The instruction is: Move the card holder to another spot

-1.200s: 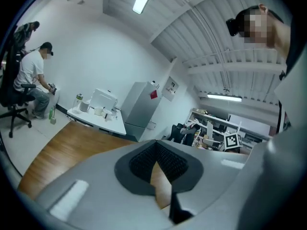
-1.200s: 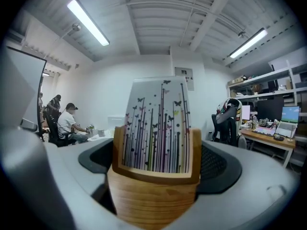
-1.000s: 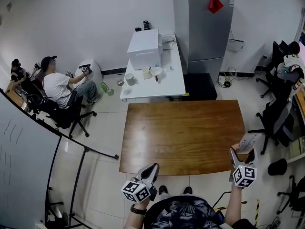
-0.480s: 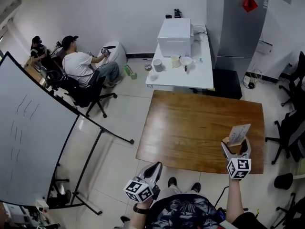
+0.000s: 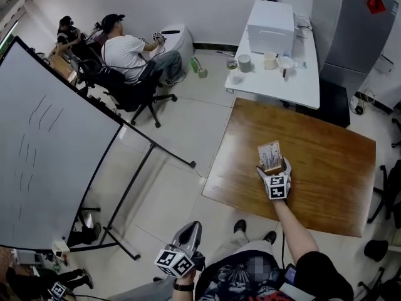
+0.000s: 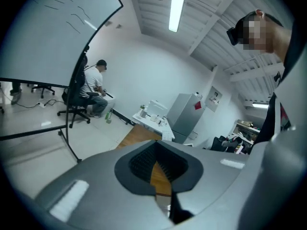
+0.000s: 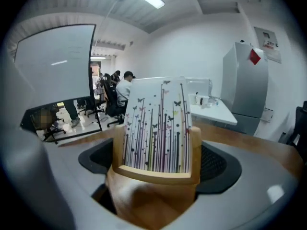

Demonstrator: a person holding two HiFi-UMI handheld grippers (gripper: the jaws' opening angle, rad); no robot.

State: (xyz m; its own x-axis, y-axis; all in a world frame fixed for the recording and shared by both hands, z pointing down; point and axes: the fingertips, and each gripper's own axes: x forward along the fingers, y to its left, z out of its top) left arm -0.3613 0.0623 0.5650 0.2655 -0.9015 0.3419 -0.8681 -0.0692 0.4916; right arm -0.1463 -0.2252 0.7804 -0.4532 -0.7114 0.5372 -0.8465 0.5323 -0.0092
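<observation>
The card holder is a small wooden block with a white card standing in its slot; the card is printed with thin stripes and butterflies. My right gripper is shut on the block, over the left part of the brown wooden table. The right gripper view shows the holder filling the space between the jaws of the right gripper, with the card upright. I cannot tell whether the holder touches the tabletop. My left gripper hangs low over the floor, off the table, shut and empty.
A large whiteboard on a wheeled stand fills the left. Behind the wooden table stands a white table with a white box and cups. People sit on office chairs at the back left. A grey fridge is at the back right.
My right gripper has carried the card holder from the table's near right corner to over its left part. The head view has swung left. The left gripper stays low, off the table.
</observation>
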